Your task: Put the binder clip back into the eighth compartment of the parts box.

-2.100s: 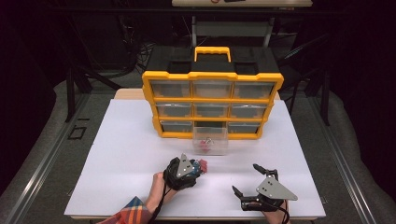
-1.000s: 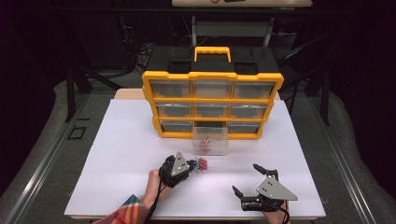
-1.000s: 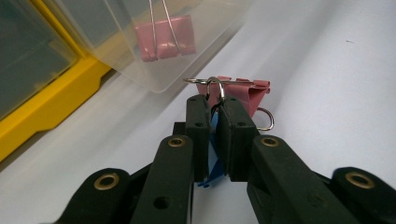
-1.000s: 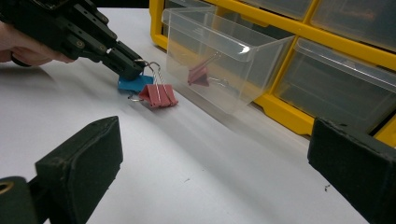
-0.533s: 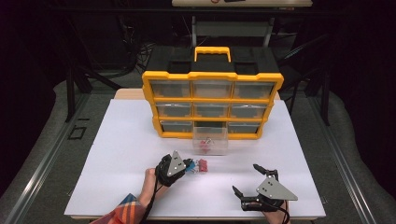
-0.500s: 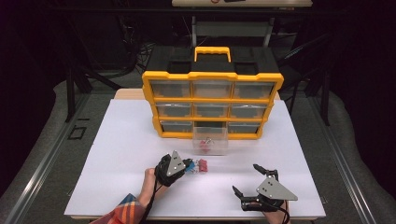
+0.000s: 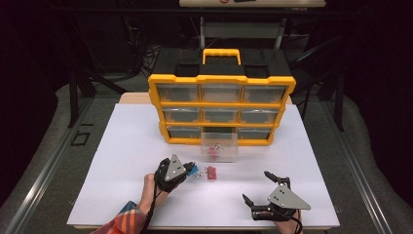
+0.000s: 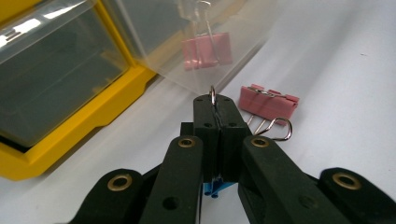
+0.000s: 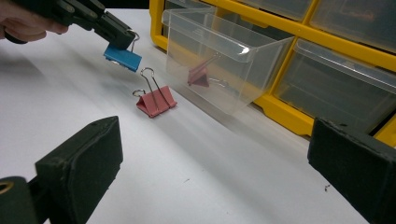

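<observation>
Left gripper (image 7: pixel 191 170) with its fingers pressed together on the wire handle of a blue binder clip (image 9: pixel 123 56), which hangs clear of the white table (image 7: pixel 122 161); gripping the handle rather than the body leaves the clip free to drop when the fingers part, and suits, by judgement, a transfer into the pulled-out clear drawer (image 7: pixel 219 144) of the yellow organiser (image 7: pixel 221 109) just ahead. The drawer stands out from the middle of the bottom row, open at the top, and already holds at least one pink binder clip (image 8: pixel 207 51). A second pink clip (image 9: pixel 156 100) lies on the table between the held clip and the drawer, apart from both, presumably awaiting its turn. Right gripper (image 7: pixel 265 187), near the table's front edge and well apart from the clips, has its fingers spread wide and holds nothing; it appears to be waiting. In the left gripper view the blue clip's body is largely hidden beneath the fingers (image 8: pixel 205 135), with a wire loop at the tips and a sliver of blue below. How many clips lie in the drawer is hard to make out through its glossy walls, and the contents of the other drawers cannot be told.
</observation>
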A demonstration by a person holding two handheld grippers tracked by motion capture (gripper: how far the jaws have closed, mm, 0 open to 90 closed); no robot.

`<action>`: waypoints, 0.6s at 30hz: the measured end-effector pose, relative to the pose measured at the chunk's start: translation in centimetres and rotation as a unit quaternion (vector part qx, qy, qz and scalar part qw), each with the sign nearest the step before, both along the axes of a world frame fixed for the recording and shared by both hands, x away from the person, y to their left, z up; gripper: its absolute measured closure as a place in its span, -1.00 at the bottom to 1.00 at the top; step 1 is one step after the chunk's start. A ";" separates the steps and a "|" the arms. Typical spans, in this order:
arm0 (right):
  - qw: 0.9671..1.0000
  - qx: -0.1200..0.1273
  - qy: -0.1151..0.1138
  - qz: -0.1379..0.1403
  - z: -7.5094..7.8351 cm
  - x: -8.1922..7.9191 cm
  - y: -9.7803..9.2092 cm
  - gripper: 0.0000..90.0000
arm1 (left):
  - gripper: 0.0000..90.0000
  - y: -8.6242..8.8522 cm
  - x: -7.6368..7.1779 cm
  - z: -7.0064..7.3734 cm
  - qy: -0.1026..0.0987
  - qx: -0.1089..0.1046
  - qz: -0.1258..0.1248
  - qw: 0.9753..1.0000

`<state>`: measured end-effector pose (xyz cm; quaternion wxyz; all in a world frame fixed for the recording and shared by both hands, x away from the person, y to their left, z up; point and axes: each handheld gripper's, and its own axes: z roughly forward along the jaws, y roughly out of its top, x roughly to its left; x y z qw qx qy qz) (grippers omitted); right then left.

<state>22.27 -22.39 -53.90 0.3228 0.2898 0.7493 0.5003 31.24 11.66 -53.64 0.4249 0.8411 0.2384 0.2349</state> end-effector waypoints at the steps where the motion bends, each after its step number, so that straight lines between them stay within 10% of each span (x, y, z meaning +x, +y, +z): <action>1: 1.000 0.000 -0.001 0.000 0.0 0.0 0.0 -0.94 | 0.97 0.1 0.1 0.1 0.000 -0.004 0.003 1.000; 18: 1.000 0.001 0.002 0.000 -0.1 0.1 0.1 -0.94 | 0.97 2.2 1.1 1.6 -0.016 -0.032 0.036 0.999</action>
